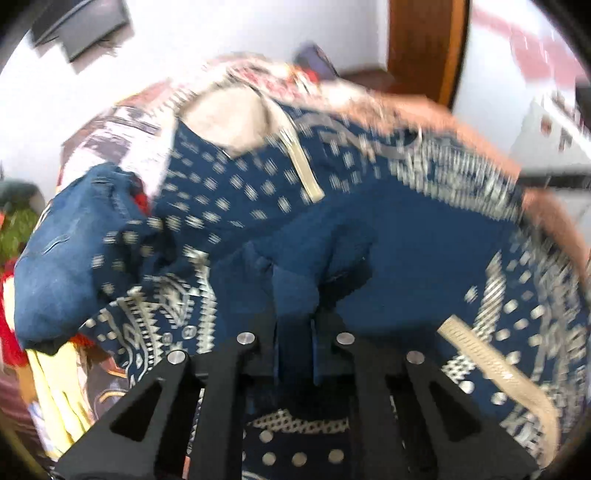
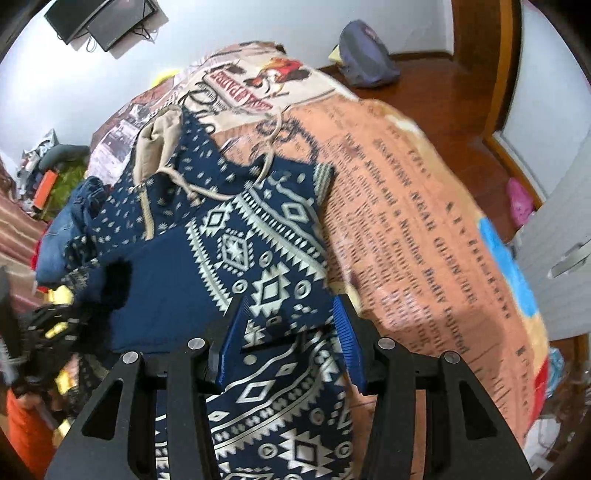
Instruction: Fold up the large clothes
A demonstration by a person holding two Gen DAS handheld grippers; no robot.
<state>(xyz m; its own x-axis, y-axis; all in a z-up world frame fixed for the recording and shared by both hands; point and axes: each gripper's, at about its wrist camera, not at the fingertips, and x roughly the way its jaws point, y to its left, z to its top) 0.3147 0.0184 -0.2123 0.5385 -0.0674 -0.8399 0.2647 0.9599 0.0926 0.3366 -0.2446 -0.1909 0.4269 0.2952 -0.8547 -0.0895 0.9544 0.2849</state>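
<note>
Navy patterned hoodie (image 2: 207, 229) lies on the bed (image 2: 406, 192), hood far, length running toward both grippers; the left gripper (image 1: 295, 332) pinches its plain blue fold, while the right gripper (image 2: 291, 332) straddles the near hem, fingers apart.

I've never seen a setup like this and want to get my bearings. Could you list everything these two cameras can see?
Patterned hoodie: one, navy with cream geometric print and beige hood, spread on the bed.
Bed cover: one, orange and cream newspaper print, under the hoodie.
Jeans: one blue denim piece, beside the hoodie.
Backpack: one, grey-purple, on the wooden floor by the wall.
Monitors: two, black, on the white wall.
Pink bag: one, on the floor near the door.
Left gripper: one, black, shut on a plain navy fold of the hoodie.
Right gripper: one, black with blue pads either side of the hoodie's edge; grip unclear.
</note>
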